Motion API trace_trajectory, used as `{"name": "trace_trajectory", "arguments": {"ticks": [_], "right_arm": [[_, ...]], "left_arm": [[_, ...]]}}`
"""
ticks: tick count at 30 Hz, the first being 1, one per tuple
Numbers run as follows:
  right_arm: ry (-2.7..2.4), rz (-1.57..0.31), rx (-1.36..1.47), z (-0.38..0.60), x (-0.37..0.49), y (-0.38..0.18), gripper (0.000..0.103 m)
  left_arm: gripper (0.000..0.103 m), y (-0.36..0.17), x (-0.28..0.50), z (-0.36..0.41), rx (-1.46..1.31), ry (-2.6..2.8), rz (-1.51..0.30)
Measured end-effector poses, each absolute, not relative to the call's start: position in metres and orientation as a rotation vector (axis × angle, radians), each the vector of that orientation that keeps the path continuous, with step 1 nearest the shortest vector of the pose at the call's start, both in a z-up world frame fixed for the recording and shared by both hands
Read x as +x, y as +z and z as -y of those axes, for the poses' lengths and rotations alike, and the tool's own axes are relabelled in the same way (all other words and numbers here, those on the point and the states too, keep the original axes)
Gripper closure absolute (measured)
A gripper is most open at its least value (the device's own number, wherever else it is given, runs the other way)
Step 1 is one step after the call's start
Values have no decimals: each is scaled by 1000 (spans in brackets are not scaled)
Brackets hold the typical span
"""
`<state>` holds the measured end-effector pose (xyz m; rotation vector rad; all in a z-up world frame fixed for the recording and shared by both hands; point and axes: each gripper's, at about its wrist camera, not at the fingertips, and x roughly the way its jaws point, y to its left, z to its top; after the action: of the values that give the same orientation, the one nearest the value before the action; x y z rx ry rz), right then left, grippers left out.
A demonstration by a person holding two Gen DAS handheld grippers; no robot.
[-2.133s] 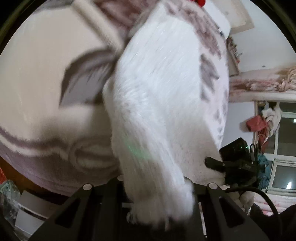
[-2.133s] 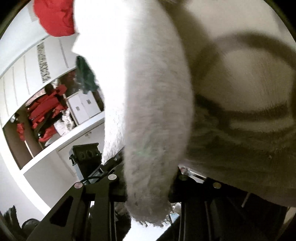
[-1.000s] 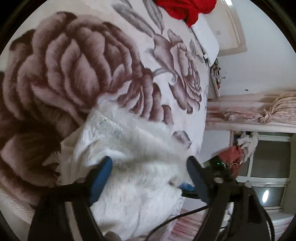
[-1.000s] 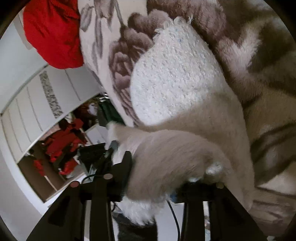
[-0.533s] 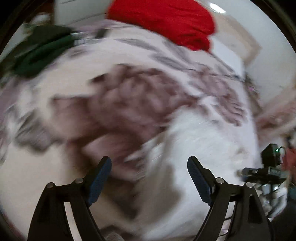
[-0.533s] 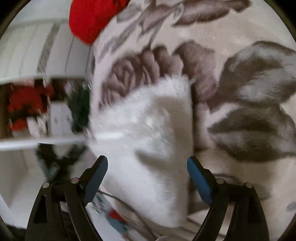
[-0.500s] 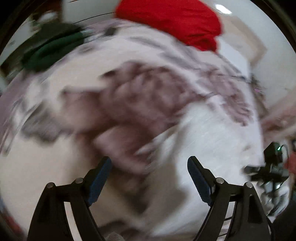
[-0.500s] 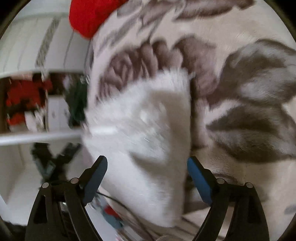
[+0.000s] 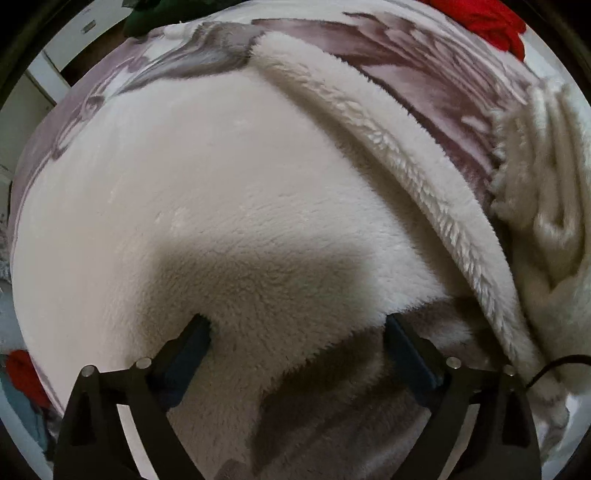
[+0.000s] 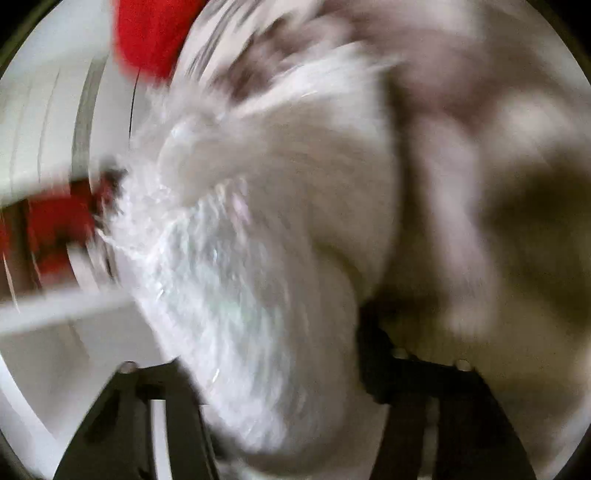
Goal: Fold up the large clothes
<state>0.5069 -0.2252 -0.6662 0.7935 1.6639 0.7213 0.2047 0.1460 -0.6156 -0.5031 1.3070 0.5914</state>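
Note:
A white fluffy garment (image 9: 229,192) lies spread on a bed blanket with a brown flower pattern (image 9: 417,70). A thick folded edge (image 9: 417,173) runs across it toward the lower right. My left gripper (image 9: 297,332) is open, its blue-padded fingers (image 9: 192,343) pressed onto the fleece on either side of a low hump. The right wrist view is heavily blurred by motion. There the white garment (image 10: 258,240) fills the space between the fingers of my right gripper (image 10: 266,354), which stand wide apart.
A red garment (image 9: 491,22) lies at the far end of the bed, also in the right wrist view (image 10: 147,33). A dark green cloth (image 9: 147,18) sits at the bed's far left. More bunched white fleece (image 9: 546,192) lies at the right. Cupboards (image 10: 40,122) stand left.
Both grippers let go of the garment and opened about a second ago. The left one has since dropped low onto the spread fleece. The right one is swinging fast beside it.

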Motion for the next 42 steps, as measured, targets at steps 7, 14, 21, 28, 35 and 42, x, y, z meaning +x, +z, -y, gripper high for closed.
{"name": "trace_trajectory", "arguments": {"ticks": [7, 14, 21, 28, 35, 42], "right_arm": [[269, -1438, 1574, 316, 323, -642, 58], [107, -1757, 1531, 333, 230, -685, 40], [307, -1694, 889, 376, 324, -574, 40], [683, -1622, 434, 250, 443, -528, 40], [828, -1736, 130, 142, 462, -565, 96], [590, -1543, 75, 171, 473, -510, 96]], "left_arm": [[0, -627, 215, -167, -561, 553, -1322], [0, -624, 220, -167, -475, 552, -1360], [0, -563, 211, -166, -436, 563, -1281], [0, -538, 219, -124, -490, 520, -1214], [0, -543, 241, -87, -507, 455, -1219], [0, -545, 257, -69, -505, 398, -1206]]}}
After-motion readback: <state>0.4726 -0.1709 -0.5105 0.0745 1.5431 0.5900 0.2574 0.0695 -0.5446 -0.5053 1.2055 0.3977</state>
